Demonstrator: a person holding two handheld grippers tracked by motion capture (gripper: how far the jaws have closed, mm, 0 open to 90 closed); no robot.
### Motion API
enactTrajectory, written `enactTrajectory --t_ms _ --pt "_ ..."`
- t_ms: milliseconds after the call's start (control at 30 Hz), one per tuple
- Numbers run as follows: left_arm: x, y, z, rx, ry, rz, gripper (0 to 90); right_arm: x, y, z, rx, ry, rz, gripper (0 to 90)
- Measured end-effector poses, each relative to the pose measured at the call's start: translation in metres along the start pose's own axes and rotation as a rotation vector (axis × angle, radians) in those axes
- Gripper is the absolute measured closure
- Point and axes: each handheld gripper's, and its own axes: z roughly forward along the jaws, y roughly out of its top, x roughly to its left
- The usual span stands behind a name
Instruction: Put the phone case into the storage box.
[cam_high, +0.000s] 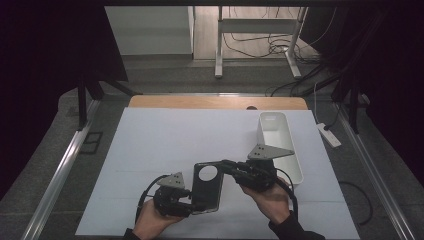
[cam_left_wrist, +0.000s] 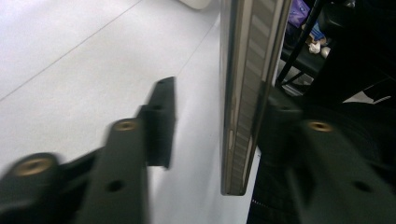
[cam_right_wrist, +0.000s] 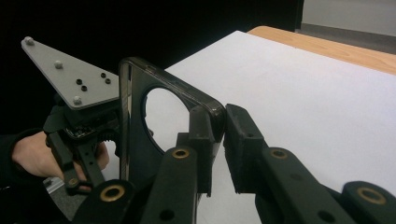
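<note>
The dark phone case (cam_high: 206, 187), with its round camera cut-out, was held above the white worktop (cam_high: 165, 140) between the two claws, its long axis running from the person outward. The left claw (cam_high: 187, 197) stood at the near lower corner; in the left gripper view one jaw touched the case edge (cam_left_wrist: 238, 98) while the other stood well apart, so it had no grip. The right claw (cam_right_wrist: 219, 140) straddled the far upper corner (cam_right_wrist: 210, 109), one jaw in contact and a slim gap at the other, apparently not clamped. The white bin (cam_high: 280, 145) lay just beyond the right claw
</note>
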Motion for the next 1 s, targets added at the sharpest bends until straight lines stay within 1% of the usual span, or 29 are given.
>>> enactTrajectory --t_ms 33,67,100,267,333,400,467,500,567,600,700,767,833,867,900,1000 --pt "0.0 0.0 0.0 -0.003 0.007 0.002 43.4 0.0 0.0 0.0 0.003 -0.006 0.003 80.9" --pt "0.0 0.0 0.0 -0.003 0.007 0.002 39.4 0.0 0.0 0.0 0.003 -0.006 0.003 80.9" --pt "0.0 0.0 0.0 -0.006 0.017 0.006 39.4 0.0 0.0 0.0 0.004 -0.006 0.004 80.9" --pt "-0.001 0.001 -0.007 -0.034 0.062 0.016 19.7 -0.001 0.001 -0.002 0.003 -0.013 0.01 80.9" --pt "-0.001 0.001 -0.011 -0.043 0.086 0.016 13.7 -0.002 0.002 -0.004 -0.001 -0.016 0.013 80.9" --pt "-0.001 0.001 -0.014 -0.049 0.095 0.017 9.0 -0.003 0.004 -0.006 -0.003 -0.025 0.013 80.9" --pt "-0.002 0.001 -0.019 -0.061 0.101 0.012 5.8 -0.004 0.005 -0.009 -0.008 -0.032 0.012 80.9" --pt "-0.002 0.001 -0.019 -0.061 0.101 0.012 5.2 -0.004 0.005 -0.009 -0.008 -0.032 0.012 80.9" --pt "-0.002 0.0 -0.024 -0.064 0.108 0.018 3.7 -0.005 0.007 -0.011 -0.009 -0.043 0.011 80.9" --pt "-0.003 -0.001 -0.026 -0.065 0.124 0.021 2.9 -0.005 0.008 -0.012 -0.012 -0.043 0.01 80.9" --pt "-0.005 -0.004 -0.032 -0.069 0.147 0.017 2.6 -0.007 0.009 -0.015 -0.011 -0.056 0.005 80.9" --pt "-0.005 -0.008 -0.037 -0.073 0.176 0.014 2.4 -0.009 0.009 -0.017 -0.015 -0.058 0.011 80.9" --pt "-0.006 -0.012 -0.043 -0.079 0.194 0.011 1.6 -0.012 0.01 -0.02 -0.012 -0.071 0.014 80.9" --pt "-0.006 -0.014 -0.045 -0.078 0.203 0.014 1.4 -0.013 0.01 -0.021 -0.015 -0.071 0.019 80.9" --pt "-0.006 -0.016 -0.047 -0.083 0.208 0.008 1.2 -0.014 0.01 -0.022 -0.016 -0.069 0.021 80.9" --pt "-0.007 -0.022 -0.056 -0.092 0.239 0.004 0.7 -0.018 0.012 -0.025 -0.016 -0.08 0.03 80.9"
